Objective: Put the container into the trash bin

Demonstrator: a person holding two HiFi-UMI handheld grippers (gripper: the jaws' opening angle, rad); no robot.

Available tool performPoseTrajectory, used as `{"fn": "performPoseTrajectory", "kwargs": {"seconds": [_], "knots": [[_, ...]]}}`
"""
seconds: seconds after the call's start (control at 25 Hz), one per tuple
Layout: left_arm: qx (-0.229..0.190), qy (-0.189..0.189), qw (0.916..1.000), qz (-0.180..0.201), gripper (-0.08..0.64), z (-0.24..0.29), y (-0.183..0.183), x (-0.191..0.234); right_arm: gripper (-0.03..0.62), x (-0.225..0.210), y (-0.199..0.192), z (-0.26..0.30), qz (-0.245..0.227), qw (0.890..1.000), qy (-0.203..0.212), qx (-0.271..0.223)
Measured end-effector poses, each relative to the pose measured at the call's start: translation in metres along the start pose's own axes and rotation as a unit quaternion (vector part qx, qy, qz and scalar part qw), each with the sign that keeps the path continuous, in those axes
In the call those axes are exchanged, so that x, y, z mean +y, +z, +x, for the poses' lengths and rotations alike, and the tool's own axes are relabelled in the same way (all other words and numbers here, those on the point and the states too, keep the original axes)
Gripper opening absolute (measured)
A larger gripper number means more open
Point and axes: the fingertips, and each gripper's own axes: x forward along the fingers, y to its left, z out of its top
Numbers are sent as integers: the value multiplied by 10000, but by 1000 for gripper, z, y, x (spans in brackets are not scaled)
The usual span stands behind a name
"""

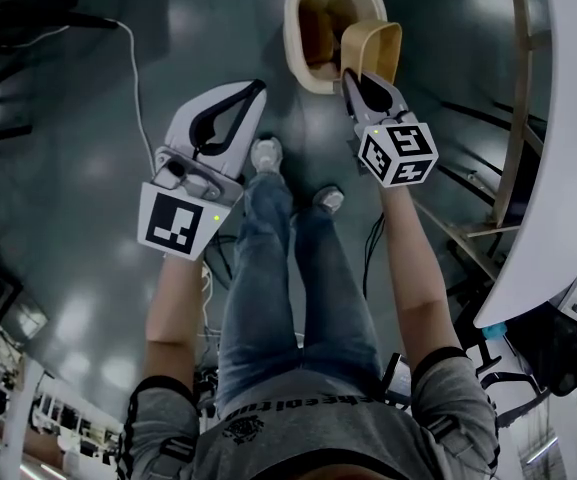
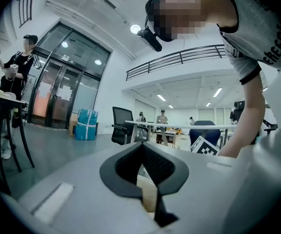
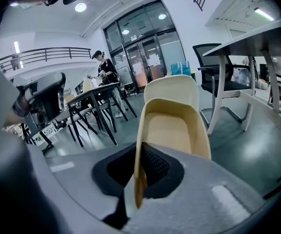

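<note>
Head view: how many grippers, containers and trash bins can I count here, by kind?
Grippers: 2, the left gripper and the right gripper
Containers: 1, the tan container, clamped in the right gripper
Trash bins: 1, the cream trash bin
Total: 4

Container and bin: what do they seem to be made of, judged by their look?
Container: tan, matte, thin-walled; probably moulded fibre or thin plastic, the look leaves it open. Bin: cream, smooth with a soft sheen and a rounded rim; likely moulded plastic.
</note>
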Motion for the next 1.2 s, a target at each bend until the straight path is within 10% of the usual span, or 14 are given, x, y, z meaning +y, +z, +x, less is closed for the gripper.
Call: {"fn": "performPoseTrajectory", "kwargs": {"seconds": [1.2], "knots": [[182,-488,9985,-167,15,66,-81,46,12,-51,-75,113,-490,9877,36,1481]]}}
